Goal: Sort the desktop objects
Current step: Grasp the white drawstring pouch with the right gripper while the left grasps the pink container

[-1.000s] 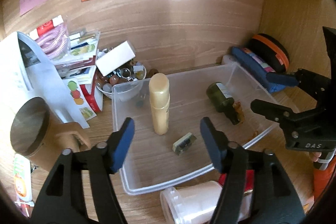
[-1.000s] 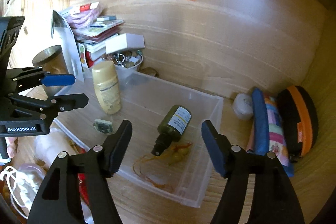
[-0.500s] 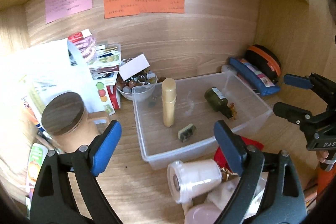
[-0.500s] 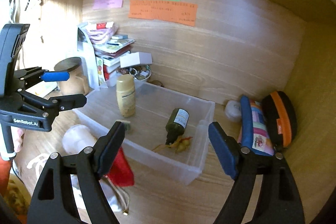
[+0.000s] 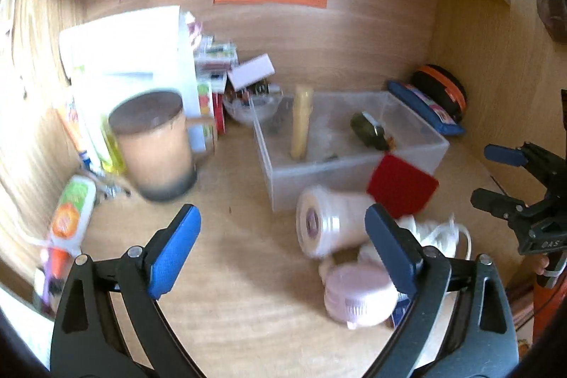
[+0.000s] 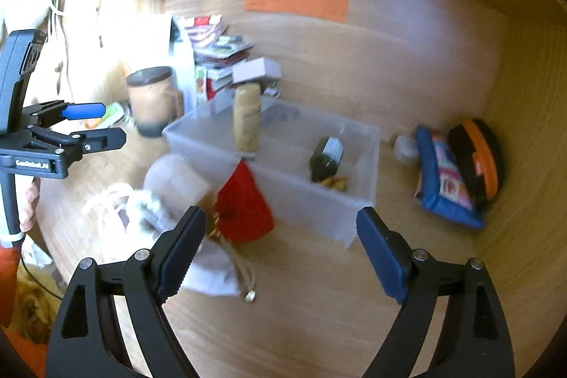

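Sorting part done, by the look of the bin. Nearest: left gripper (image 5: 283, 247), jaws opening with nothing between them, over bare desk (image 5: 230, 300); right gripper (image 6: 280, 250), jaws likewise opening and empty, above the heap. Unsorted heap just in front of the bin — pink-lidded jar (image 5: 358, 293), white lidded cup (image 5: 326, 225) on its side, white drawstring pouch (image 6: 134, 218), red card (image 5: 402, 185) leaning on the bin's front wall; these look left to do. Clear plastic bin (image 5: 280, 179), mid-desk: holds an upright tan bottle (image 5: 301, 126), a dark green bottle (image 5: 366, 130) lying down, something small and yellowish beside it, a small dark piece too blurred to name. Left of the bin — tan mug with dark lid (image 5: 154, 144), fruit-printed tube (image 5: 72, 211). Behind: bowl of small items (image 5: 248, 103), stacked booklets (image 6: 219, 59). Right rear: blue pencil case (image 6: 443, 176), black-and-orange case (image 6: 478, 158). Obstruction: the red card and cup crowd the bin's near wall.
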